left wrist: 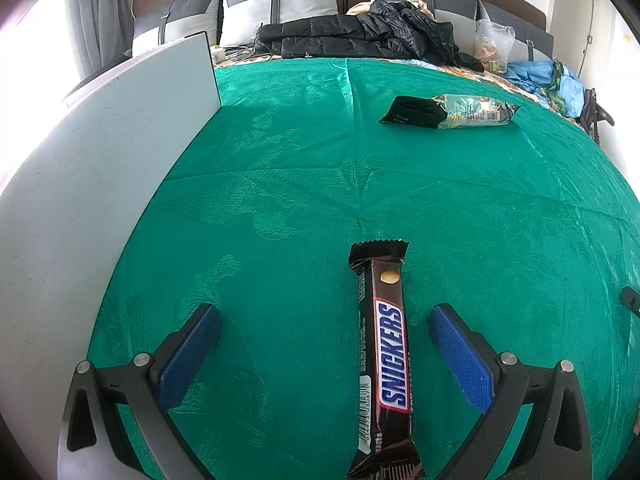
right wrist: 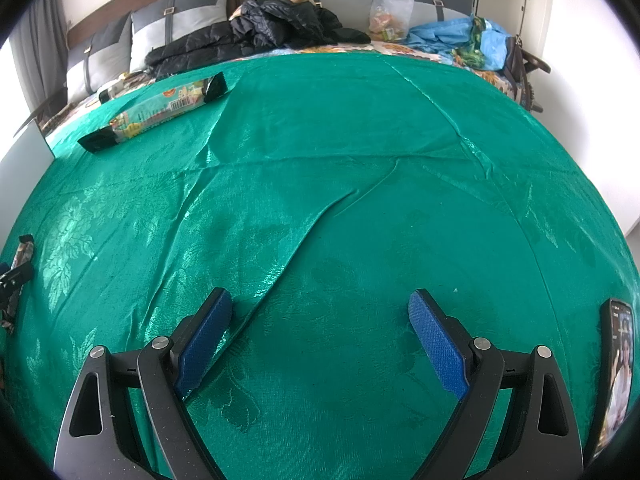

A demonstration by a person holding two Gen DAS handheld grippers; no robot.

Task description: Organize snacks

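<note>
**While both tongs stand empty, the sorting has barely begun**

As far as these views show, I judge the task to be at its start: no snack is gathered or held.

1. Work surface. I see a bed covered by a green cloth (left wrist: 280, 160), creased in several places. A white board (left wrist: 100, 168) lies along its left edge. I cannot tell whether this board is the intended collection place.

2. Long snack pack (left wrist: 450, 111). It lies flat on the cloth, well apart from both tongs and toward the far side. The right wrist view shows it at far left. It is untouched.

3. Snickers bar (left wrist: 386, 360). It lies flat on the cloth, lengthwise between the fingers of the left tongs (left wrist: 325, 320), nearer the right finger. Neither blue pad touches it.

4. Left tongs. Jaws spread wide and empty. I judge them positioned to close on the bar; this step is not yet done.

5. Right tongs (right wrist: 321, 305). Jaws spread wide, nothing between them, over bare cloth. A phone (right wrist: 618, 368) lies just beside them at right.

Remaining: grasp the bar, then bring both snacks together.
</note>
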